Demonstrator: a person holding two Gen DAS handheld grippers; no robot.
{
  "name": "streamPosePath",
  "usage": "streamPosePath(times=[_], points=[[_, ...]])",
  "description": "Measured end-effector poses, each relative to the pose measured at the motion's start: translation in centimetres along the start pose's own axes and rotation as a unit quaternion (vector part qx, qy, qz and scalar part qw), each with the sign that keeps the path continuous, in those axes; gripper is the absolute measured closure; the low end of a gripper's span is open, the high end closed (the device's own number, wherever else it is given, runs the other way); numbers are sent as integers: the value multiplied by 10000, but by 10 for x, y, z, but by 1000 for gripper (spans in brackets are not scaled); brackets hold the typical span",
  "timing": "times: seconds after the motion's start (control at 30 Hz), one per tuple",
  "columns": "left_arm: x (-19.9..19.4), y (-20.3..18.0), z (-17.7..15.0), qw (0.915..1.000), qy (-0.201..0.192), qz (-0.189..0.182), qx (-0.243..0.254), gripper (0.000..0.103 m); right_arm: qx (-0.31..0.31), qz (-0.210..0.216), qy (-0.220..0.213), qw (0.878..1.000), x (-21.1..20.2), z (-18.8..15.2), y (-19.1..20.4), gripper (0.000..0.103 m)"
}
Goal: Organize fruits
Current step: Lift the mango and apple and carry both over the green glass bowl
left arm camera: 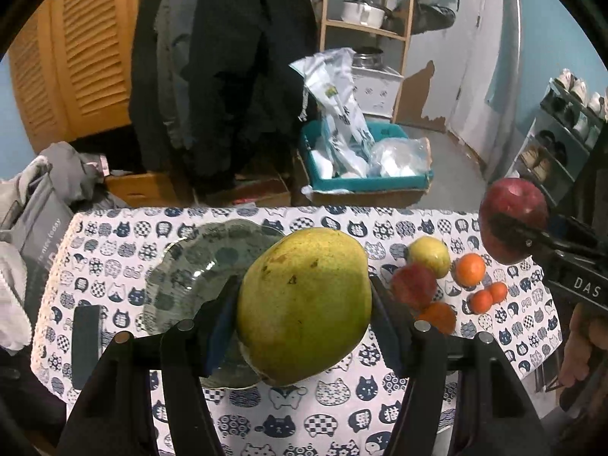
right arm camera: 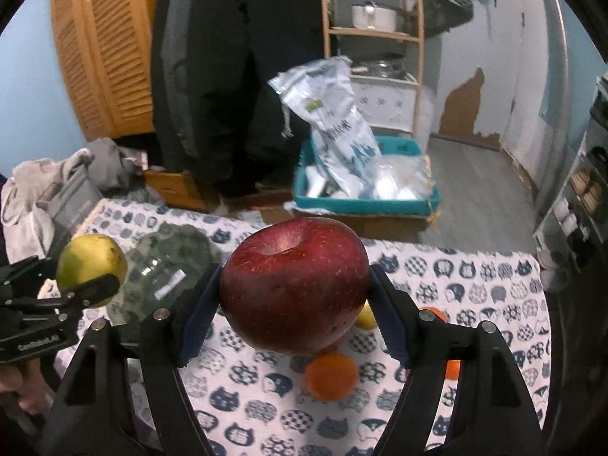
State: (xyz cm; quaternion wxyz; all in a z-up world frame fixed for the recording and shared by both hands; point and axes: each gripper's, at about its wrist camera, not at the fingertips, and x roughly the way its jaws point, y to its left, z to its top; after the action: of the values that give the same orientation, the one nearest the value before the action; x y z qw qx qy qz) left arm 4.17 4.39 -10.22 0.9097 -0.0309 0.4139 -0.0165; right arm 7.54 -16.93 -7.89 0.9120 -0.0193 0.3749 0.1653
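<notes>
Cat-print cloth (left arm camera: 235, 410) covers the tabletop; behind it stand a louvred wooden door (left arm camera: 76, 53), dark coats (left arm camera: 228, 68), a wooden shelf (left arm camera: 364, 26) with a white pot (left arm camera: 361, 11), and a teal bin (left arm camera: 364, 174) of plastic bags on the floor.

Left gripper (left arm camera: 304, 304): fingers closed on a large green-yellow mango (left arm camera: 304, 304), pads pressing both its sides. Mango is held clear above the cloth, in front of the glass plate (left arm camera: 190, 266) in the left wrist view. Seen from the right wrist view, the mango (right arm camera: 91, 266) sits at far left beside the plate (right arm camera: 167, 266).

Right gripper (right arm camera: 294, 292): fingers closed on a red apple (right arm camera: 294, 285), stem dimple facing up, held above the cloth. In the left wrist view the apple (left arm camera: 511, 224) is at the right edge, with part of a hand (left arm camera: 581, 345) below the gripper body.

Loose fruit on the cloth, right of the plate: a yellow-green fruit (left arm camera: 429, 256), a reddish fruit (left arm camera: 414, 285), an orange (left arm camera: 470, 269), and smaller oranges (left arm camera: 490, 296) close together. Plate holds no fruit. A dark flat object (left arm camera: 85, 342) lies on the cloth left of the plate.
</notes>
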Motion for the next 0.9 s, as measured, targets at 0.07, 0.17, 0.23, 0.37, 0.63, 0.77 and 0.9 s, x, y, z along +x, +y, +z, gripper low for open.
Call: streamPosePath(times=[0.07, 0.17, 0.23, 0.37, 0.63, 0.77, 0.9], points=[[-3, 7, 2, 10000, -41, 28, -47, 37, -48, 65, -28, 10000, 0, 5, 9, 27], [-5, 19, 3, 9998, -90, 84, -122, 37, -89, 158, -32, 9998, 3, 9, 21, 27], [-6, 26, 4, 9997, -118, 130, -156, 37, -118, 208, -28, 9997, 6, 12, 30, 27], [-7, 42, 4, 9993, -140, 210, -270, 37, -190, 311, 3, 9993, 15, 17, 47, 27], [-3, 75, 0, 9984, -92, 364, -432, 37, -278, 553, 141, 9980, 38, 26, 83, 27], [8, 95, -3, 9975, 35, 397, -576, 37, -334, 697, 273, 9966, 56, 26, 102, 27], [24, 110, -11, 9966, 216, 472, -646, 37, -417, 822, 433, 9948, 77, 24, 120, 27]])
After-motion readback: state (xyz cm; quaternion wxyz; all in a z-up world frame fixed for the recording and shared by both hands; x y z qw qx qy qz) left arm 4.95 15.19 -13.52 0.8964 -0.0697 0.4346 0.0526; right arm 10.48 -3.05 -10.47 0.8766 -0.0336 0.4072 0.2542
